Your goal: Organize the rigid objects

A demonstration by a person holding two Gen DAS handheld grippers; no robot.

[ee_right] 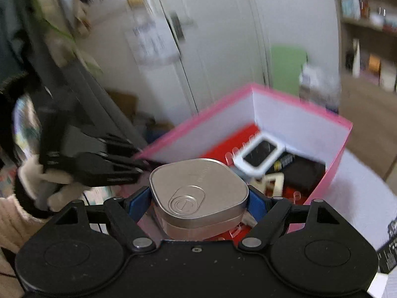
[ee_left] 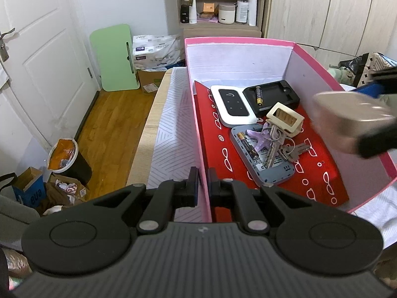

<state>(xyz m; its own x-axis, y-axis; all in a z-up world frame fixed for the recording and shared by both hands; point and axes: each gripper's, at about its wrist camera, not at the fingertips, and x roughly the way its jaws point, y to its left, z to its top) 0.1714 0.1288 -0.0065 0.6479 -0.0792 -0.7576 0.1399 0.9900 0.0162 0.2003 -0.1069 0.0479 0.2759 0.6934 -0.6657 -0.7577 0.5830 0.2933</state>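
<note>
A pink box with white inner walls and a red patterned floor holds a white router, a black battery case, a grey device and a bunch of keys with a cream tag. My left gripper is shut on the box's near left wall. My right gripper is shut on a silver rounded tin and holds it above the box's near edge. The tin shows blurred at the right in the left wrist view.
The box rests on a table with a white patterned cloth. A bin and cardboard clutter stand on the wood floor at left. A green board leans on the wall. A shelf with bottles stands behind.
</note>
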